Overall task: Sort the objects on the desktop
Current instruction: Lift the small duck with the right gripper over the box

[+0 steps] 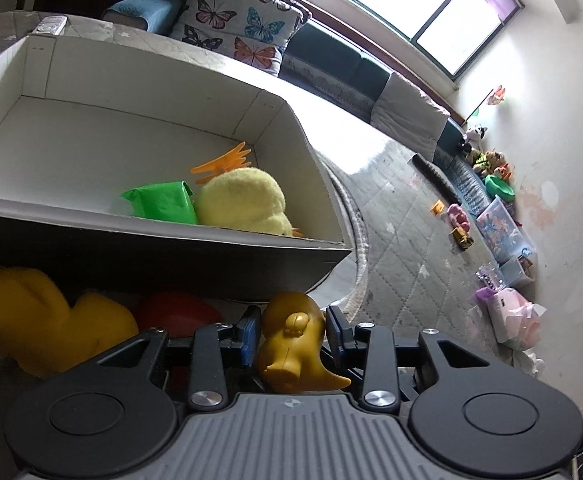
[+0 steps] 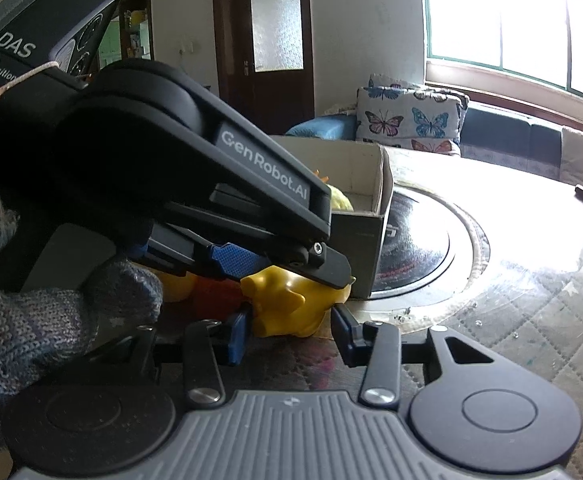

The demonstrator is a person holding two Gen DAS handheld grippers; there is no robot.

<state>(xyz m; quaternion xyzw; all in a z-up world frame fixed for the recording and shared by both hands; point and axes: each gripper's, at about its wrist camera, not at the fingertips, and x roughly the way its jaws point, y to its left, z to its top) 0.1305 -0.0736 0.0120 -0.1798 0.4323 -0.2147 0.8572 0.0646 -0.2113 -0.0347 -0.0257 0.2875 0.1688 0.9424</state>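
My left gripper (image 1: 293, 330) is shut on a yellow plastic toy animal (image 1: 295, 344), close in front of a white cardboard box (image 1: 171, 236). The box holds a yellow plush duck (image 1: 247, 200), a green packet (image 1: 163, 202) and an orange plastic piece (image 1: 227, 158). In the right wrist view my right gripper (image 2: 289, 330) is open, its blue pads on either side of the same yellow toy (image 2: 287, 304), which the left gripper (image 2: 251, 216) holds from above. A larger yellow toy (image 1: 31, 316) and a red object (image 1: 179, 316) lie beside the box.
The box (image 2: 371, 216) stands on a dark round disc (image 2: 419, 248) on a quilted grey surface (image 2: 531, 320). A butterfly pillow (image 1: 243, 24) and sofa lie behind. Toys and bins (image 1: 499, 232) line the far wall. A gloved hand (image 2: 31, 320) holds the left gripper.
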